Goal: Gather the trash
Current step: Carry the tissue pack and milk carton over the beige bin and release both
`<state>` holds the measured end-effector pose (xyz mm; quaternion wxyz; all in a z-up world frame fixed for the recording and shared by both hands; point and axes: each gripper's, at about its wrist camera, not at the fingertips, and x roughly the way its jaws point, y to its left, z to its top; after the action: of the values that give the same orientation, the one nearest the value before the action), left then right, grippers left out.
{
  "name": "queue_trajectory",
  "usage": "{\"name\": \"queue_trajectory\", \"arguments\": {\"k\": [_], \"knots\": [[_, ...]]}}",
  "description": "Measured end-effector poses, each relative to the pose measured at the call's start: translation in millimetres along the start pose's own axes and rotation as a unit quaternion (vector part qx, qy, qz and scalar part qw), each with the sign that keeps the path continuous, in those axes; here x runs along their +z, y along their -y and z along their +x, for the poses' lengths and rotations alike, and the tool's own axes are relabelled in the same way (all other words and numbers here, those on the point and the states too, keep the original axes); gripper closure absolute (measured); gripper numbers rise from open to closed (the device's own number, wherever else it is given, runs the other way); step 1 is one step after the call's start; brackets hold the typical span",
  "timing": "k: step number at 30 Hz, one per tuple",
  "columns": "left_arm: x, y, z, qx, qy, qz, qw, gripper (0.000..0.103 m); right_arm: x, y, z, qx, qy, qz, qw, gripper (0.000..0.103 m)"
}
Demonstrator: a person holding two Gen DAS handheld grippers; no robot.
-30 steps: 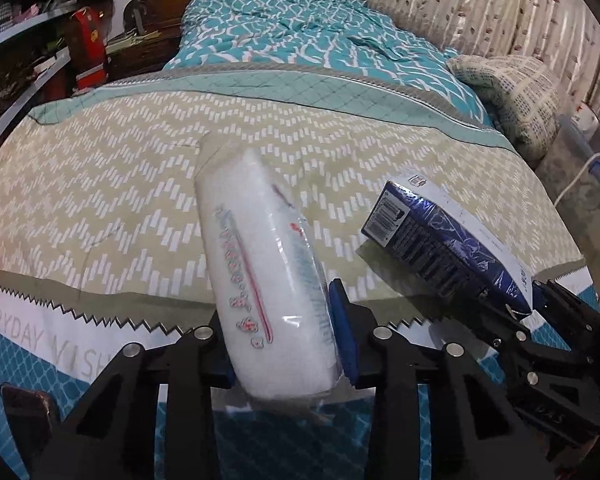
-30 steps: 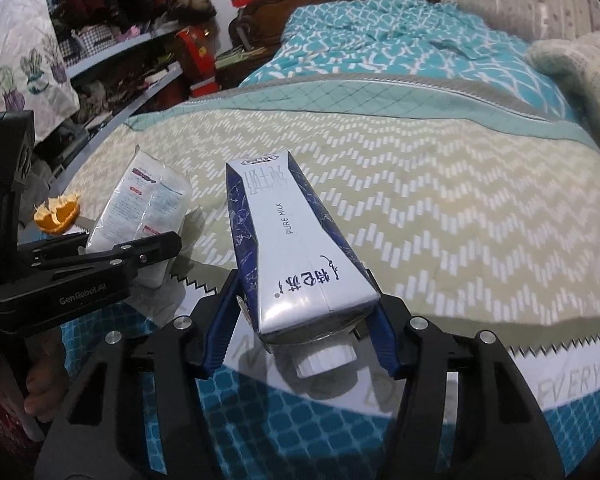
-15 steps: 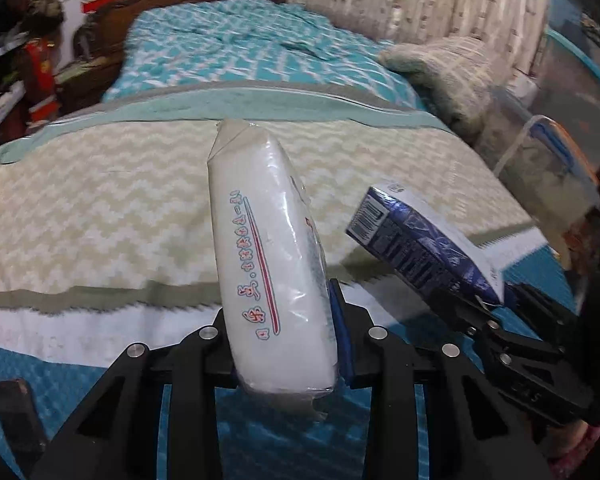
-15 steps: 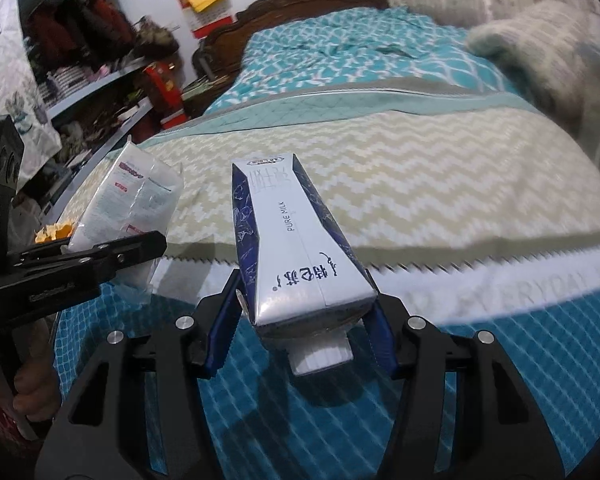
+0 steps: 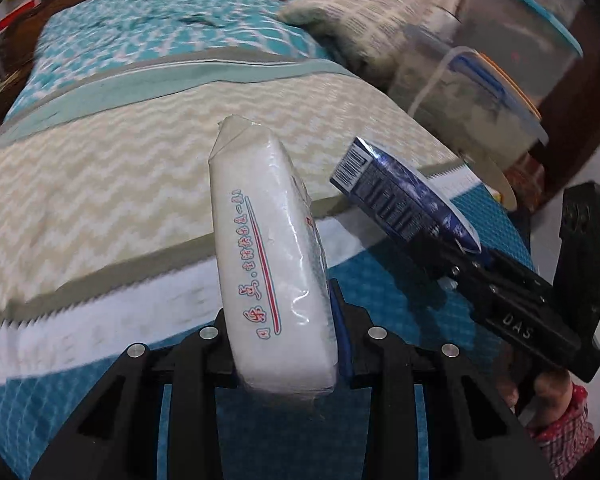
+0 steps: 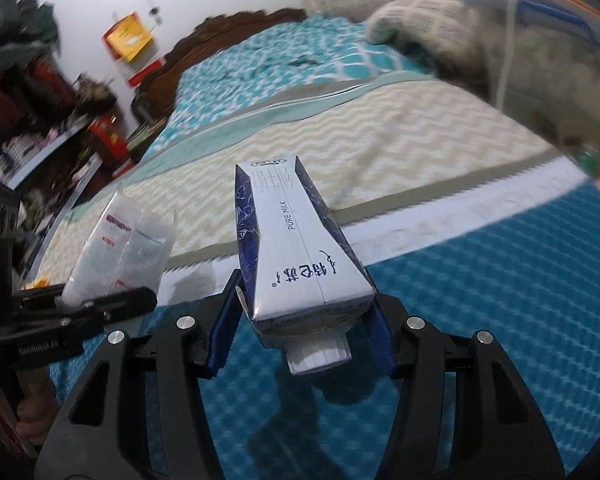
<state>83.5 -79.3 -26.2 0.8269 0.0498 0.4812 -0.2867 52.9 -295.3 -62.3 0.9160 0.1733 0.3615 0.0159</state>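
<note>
Two pieces of trash are already off the bed (image 5: 100, 184) and in your grip, so the picking looks done; no bin shows clearly, so dropping them off seems to be what remains. Your left gripper (image 5: 284, 344) is clamped on the white plastic packet (image 5: 268, 264), pointing steeply down toward 12 o'clock. Your right gripper (image 6: 300, 336) is clenched on the blue milk carton (image 6: 296, 248), cap end nearest you, with the other tool at its 9 o'clock
</note>
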Motion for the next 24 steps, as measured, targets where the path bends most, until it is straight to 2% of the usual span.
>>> {"name": "queue_trajectory", "arguments": {"k": [4,11,18,24], "knots": [[20.8,47.2,25.4,-0.009,-0.014,0.053,0.9984,0.072,8.7,34.3,-12.8,-0.018,0.019,0.029,0.999,0.045],[54.4,126.0,72.9,-0.036,-0.036,0.118,0.9917,0.072,24.6,101.3,-38.6,-0.073,0.045,0.066,0.994,0.046],[81.9,182.3,113.8,-0.054,-0.053,0.153,0.9853,0.072,44.0,164.0,-62.4,-0.128,0.065,0.083,0.986,0.046],[110.9,230.4,147.4,-0.067,-0.063,0.183,0.9788,0.072,57.7,215.8,-78.3,-0.153,0.088,0.106,0.979,0.046]]}}
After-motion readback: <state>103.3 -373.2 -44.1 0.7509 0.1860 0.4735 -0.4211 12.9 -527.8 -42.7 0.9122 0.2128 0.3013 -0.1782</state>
